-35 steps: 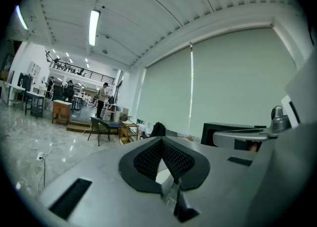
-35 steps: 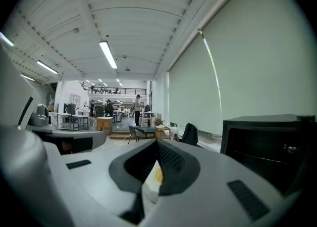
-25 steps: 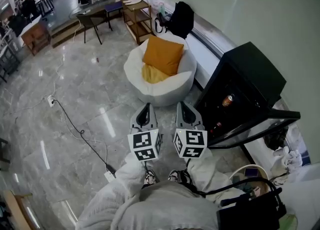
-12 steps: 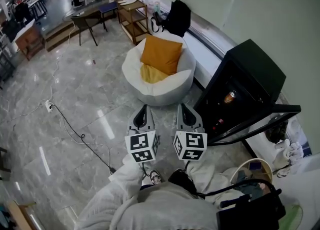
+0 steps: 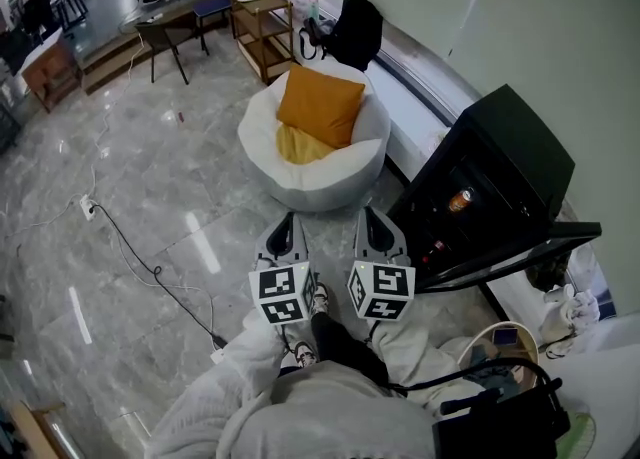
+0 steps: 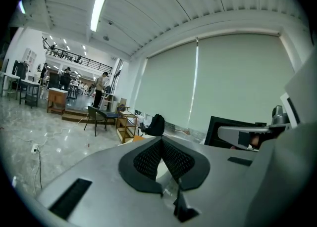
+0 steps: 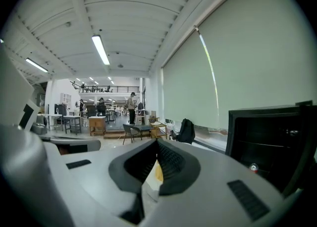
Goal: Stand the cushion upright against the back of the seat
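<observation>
The orange square fabric cushion (image 5: pixel 320 105) stands propped against the back of the round white beanbag seat (image 5: pixel 335 185). Well short of that seat, the left hand-held gripper (image 5: pixel 288 219) and right hand-held gripper (image 5: pixel 370 215) each have their jaws together, empty.

The left hand-held gripper (image 5: pixel 289 219) and the right hand-held gripper (image 5: pixel 369 215) are held side by side, near but apart. In the head view both point toward 12 o'clock, tipped slightly below level. Each gripper's jaws are closed tip to tip, with nothing between them. White-sleeved forearms (image 5: pixel 250 347) reach in from 6 o'clock behind the marker cubes (image 5: pixel 285 294).
</observation>
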Motion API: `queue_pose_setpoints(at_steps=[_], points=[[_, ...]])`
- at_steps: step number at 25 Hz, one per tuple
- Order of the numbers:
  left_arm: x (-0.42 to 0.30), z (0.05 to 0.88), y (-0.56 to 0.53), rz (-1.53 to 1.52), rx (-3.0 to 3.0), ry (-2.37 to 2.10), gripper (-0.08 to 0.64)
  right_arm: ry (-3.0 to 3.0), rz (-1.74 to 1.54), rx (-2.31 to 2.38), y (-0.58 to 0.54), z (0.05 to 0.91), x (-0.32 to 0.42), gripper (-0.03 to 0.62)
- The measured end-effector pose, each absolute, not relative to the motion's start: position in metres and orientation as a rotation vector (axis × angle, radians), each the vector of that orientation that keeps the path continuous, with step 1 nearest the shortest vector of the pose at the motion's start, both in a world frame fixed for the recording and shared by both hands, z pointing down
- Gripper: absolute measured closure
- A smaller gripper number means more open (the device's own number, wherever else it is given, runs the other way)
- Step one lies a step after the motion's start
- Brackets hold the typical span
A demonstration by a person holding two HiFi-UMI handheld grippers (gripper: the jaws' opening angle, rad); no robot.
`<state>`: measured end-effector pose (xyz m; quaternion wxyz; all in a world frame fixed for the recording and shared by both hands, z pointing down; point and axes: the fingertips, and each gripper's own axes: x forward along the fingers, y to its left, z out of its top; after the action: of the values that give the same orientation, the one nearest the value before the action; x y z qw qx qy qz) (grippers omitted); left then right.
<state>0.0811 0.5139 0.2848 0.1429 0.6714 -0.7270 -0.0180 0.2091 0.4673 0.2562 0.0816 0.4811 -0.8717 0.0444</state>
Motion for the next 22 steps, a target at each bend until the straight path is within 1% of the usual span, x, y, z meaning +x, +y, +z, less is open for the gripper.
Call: queue_pose_setpoints(at_steps=[10, 22], points=[[0.037, 0.281, 0.436, -0.052, 1.907, -2.132, 0.561, -2.641, 0.152, 1.371, 0.388, 0.259, 0.158, 0.531], [0.003, 0.271, 0.317, -0.055, 1.890, -2.152, 0.561, -2.641, 0.146, 1.332, 0.265, 0.253, 0.122, 0.531]])
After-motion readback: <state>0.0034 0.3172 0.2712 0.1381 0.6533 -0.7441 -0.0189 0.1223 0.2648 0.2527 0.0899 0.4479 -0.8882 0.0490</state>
